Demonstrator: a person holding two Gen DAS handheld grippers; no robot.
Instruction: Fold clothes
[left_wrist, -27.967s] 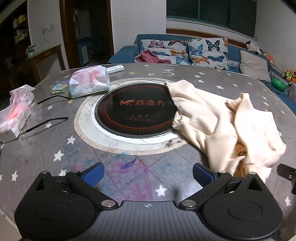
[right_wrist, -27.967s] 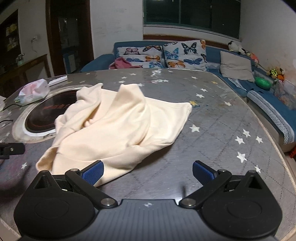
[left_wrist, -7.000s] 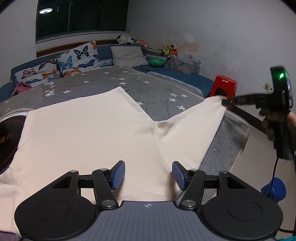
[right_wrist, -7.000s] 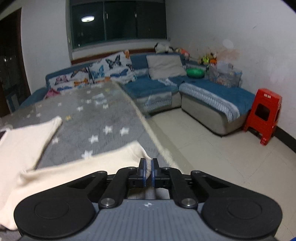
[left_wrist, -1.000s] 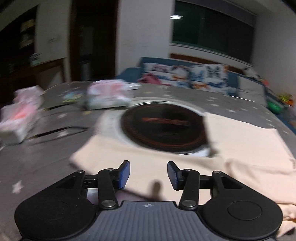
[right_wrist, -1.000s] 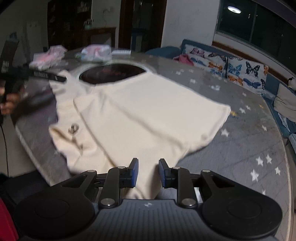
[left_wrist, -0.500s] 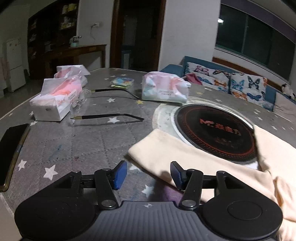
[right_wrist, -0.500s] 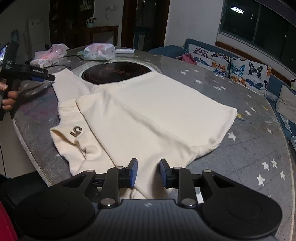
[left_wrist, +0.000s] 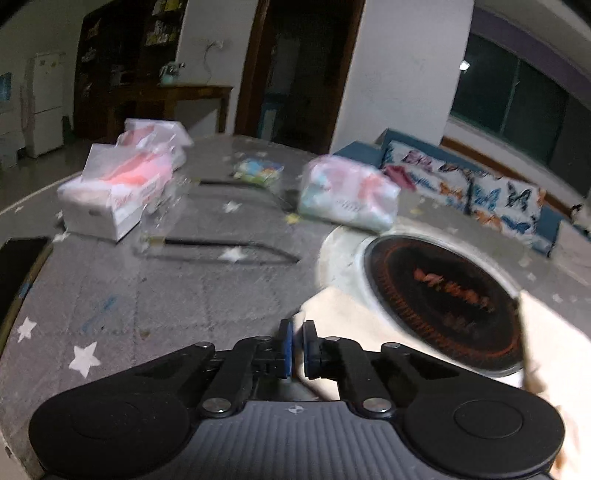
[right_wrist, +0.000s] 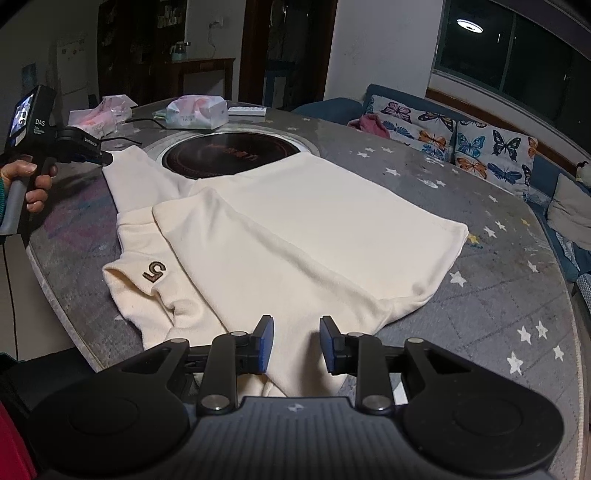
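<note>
the cream shirt (right_wrist: 295, 229) lies spread on the starry table (right_wrist: 498, 295) beside the cooktop (right_wrist: 229, 151). left gripper (left_wrist: 295, 345) pinches its sleeve tip; right gripper (right_wrist: 295, 345) hangs parted over the near hem.

1 cream shirt (right_wrist: 314, 236), 2 grippers (left (left_wrist: 295, 345), right (right_wrist: 296, 341)), 3 tissue packs (left_wrist: 347, 194), 1 hob (right_wrist: 231, 151)

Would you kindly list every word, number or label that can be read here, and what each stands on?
"5": brown figure on the cream garment, at.
"DAS": on the left claw's handle unit.
Orange print on the cooktop: blurred, unreadable.
Tissue pack print: too small.
</note>
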